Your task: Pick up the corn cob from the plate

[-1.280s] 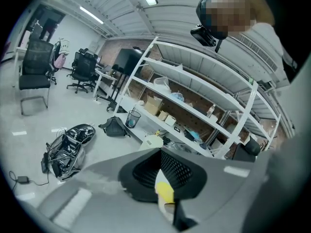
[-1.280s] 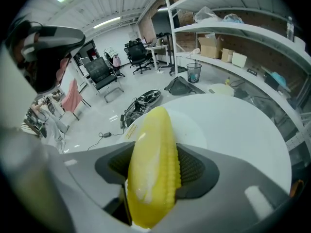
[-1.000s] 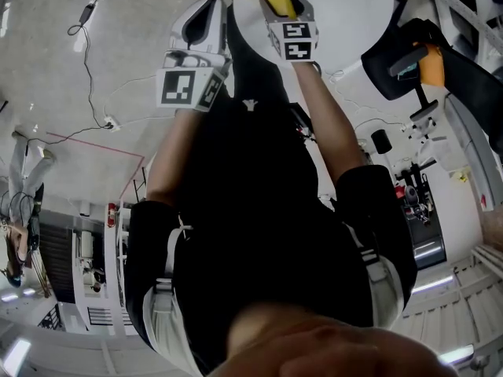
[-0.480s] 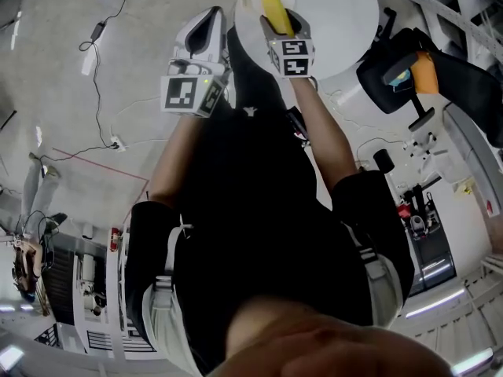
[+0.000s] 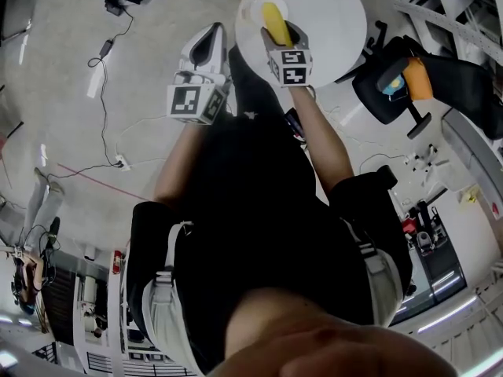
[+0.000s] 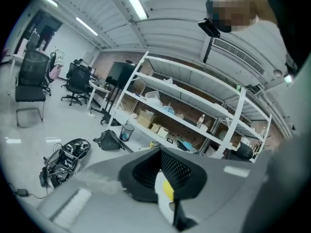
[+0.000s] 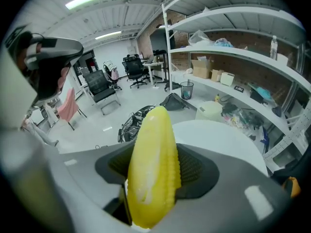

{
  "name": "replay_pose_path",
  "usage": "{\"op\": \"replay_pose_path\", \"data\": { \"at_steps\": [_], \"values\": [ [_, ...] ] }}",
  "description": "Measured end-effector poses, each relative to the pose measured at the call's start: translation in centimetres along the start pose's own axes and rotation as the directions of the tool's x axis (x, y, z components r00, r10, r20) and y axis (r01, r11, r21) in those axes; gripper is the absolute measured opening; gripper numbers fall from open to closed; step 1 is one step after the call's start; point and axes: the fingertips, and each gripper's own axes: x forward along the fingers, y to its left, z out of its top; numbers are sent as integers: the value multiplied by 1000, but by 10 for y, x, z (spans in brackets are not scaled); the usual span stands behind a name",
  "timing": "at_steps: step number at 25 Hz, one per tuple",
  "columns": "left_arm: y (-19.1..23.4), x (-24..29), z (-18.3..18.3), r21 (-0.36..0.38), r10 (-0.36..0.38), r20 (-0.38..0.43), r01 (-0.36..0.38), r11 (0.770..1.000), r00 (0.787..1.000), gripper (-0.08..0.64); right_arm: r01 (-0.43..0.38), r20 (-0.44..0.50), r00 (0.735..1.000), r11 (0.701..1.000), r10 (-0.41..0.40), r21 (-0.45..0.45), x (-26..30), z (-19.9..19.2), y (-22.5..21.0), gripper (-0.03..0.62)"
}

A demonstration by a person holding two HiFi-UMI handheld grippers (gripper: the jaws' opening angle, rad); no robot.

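Observation:
The yellow corn cob (image 5: 274,22) stands lengthwise between the jaws of my right gripper (image 5: 277,31), which is shut on it. It hangs above the white plate (image 5: 252,8) on the round white table (image 5: 334,14). In the right gripper view the cob (image 7: 153,169) fills the middle, clamped between the black pads of that gripper (image 7: 156,171), its tip pointing away. My left gripper (image 5: 206,44) hangs left of the table edge over the floor. In the left gripper view its jaws (image 6: 163,176) look shut with nothing held.
A black office chair (image 5: 385,85) with an orange object (image 5: 417,78) stands right of the table. Cables (image 5: 106,49) trail over the grey floor at the left. White shelving (image 7: 233,57) with boxes lines the wall beyond the table (image 7: 218,135).
Both grippers have risen, the right one lifting the corn cob off the plate. More of the plate and table now shows beneath it.

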Motion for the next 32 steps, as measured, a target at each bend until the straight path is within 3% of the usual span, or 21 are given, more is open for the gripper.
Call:
{"op": "replay_pose_path", "data": {
  "at_steps": [17, 23, 32],
  "values": [
    [-11, -45, 41, 32, -18, 78, 16, 999, 997, 3, 36, 85, 996, 999, -37, 13, -39, 26, 24, 261],
    [-16, -57, 48, 37, -90, 107, 87, 996, 990, 3, 53, 107, 993, 999, -52, -2, -49, 34, 34, 262],
    [-17, -86, 75, 63, -138, 162, 129, 990, 977, 3, 93, 145, 985, 995, -96, 26, -69, 47, 56, 262]
  ]
}}
